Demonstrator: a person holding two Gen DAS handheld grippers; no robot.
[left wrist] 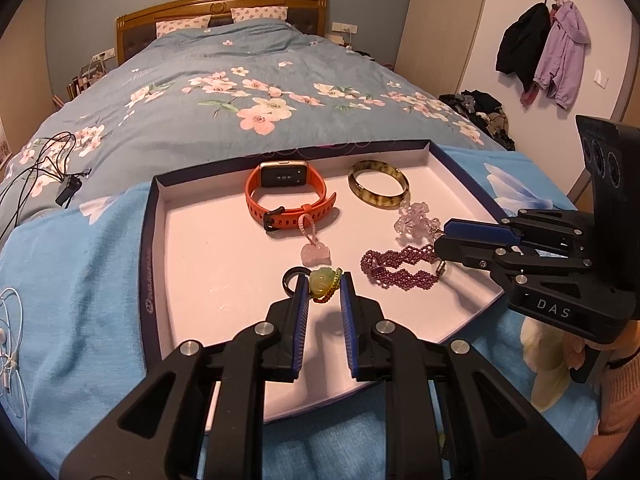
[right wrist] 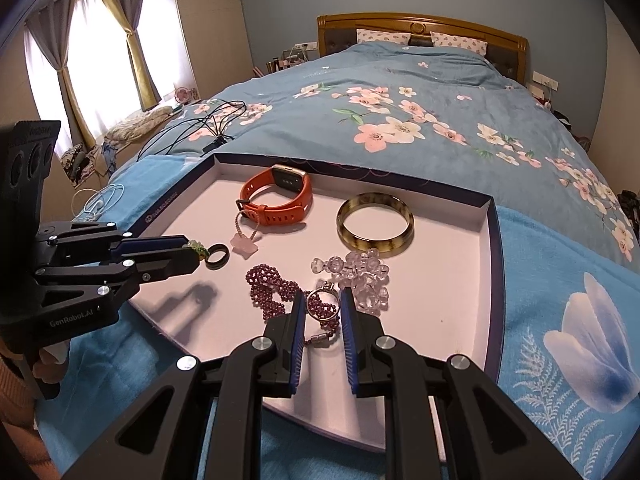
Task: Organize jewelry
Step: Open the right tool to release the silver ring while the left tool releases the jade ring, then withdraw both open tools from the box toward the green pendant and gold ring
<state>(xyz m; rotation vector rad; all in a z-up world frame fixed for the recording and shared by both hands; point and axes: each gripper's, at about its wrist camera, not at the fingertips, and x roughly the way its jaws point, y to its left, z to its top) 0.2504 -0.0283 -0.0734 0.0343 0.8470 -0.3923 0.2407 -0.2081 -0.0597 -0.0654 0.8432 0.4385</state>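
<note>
A shallow white cardboard box lid with dark blue rim (left wrist: 460, 178) lies on the blue floral bedspread, serving as a tray so small pieces stay corralled. The left gripper (left wrist: 325, 285), jaws narrowed, appears to pinch a pale green carved pendant on a braided cord (left wrist: 322, 280), just beside a black ring (left wrist: 292, 276). The right gripper (right wrist: 322, 307), likewise nearly closed, straddles a silver ring (right wrist: 322, 300) over the garnet-red beaded bracelet (right wrist: 272, 284); whether it grips it cannot be told. An orange-strapped smartwatch (left wrist: 286, 194) and mottled amber bangle (left wrist: 378, 182) sit near the far wall, a clear crystal cluster (right wrist: 366, 276) between. Open floor remains at the tray's left and near right.
</note>
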